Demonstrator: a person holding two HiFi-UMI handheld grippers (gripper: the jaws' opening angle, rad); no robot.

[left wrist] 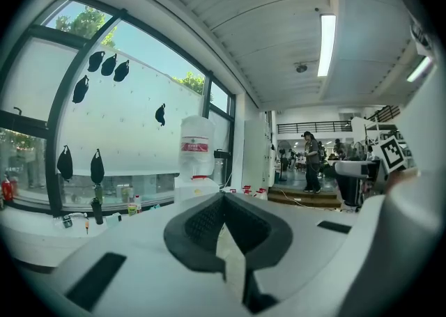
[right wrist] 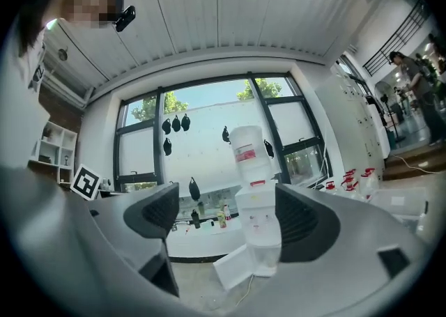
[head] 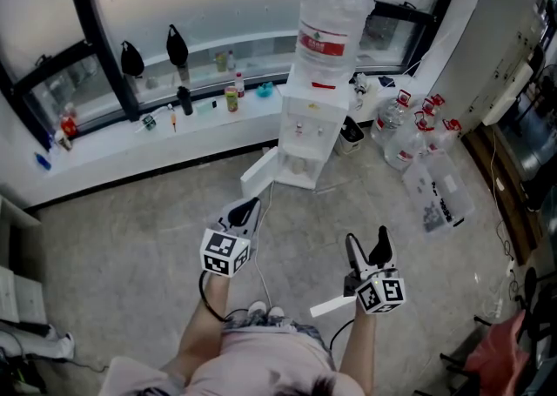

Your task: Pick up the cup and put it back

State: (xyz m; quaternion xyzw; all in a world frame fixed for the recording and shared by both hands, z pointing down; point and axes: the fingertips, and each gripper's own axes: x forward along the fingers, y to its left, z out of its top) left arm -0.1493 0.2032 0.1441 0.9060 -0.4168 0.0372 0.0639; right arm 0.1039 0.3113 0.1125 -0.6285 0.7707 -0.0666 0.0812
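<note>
I cannot make out a cup in any view. A white water dispenser (head: 305, 137) with a large bottle (head: 331, 24) on top stands against the window wall ahead of both grippers; its lower door (head: 259, 175) hangs open. My left gripper (head: 248, 208) is held above the floor at the left, its dark pads closed together with nothing between them (left wrist: 223, 200). My right gripper (head: 367, 238) is at the right with its jaws spread wide and empty. Between them, in the right gripper view (right wrist: 223, 218), the dispenser (right wrist: 256, 218) shows some way off.
A long windowsill (head: 130, 137) carries small bottles (head: 231, 94) and tools. Several spare water bottles (head: 409, 129) and a clear plastic box (head: 444, 198) lie on the floor right of the dispenser. A tall white cabinet (head: 505, 46) stands at the right. A person (left wrist: 310, 162) stands far off.
</note>
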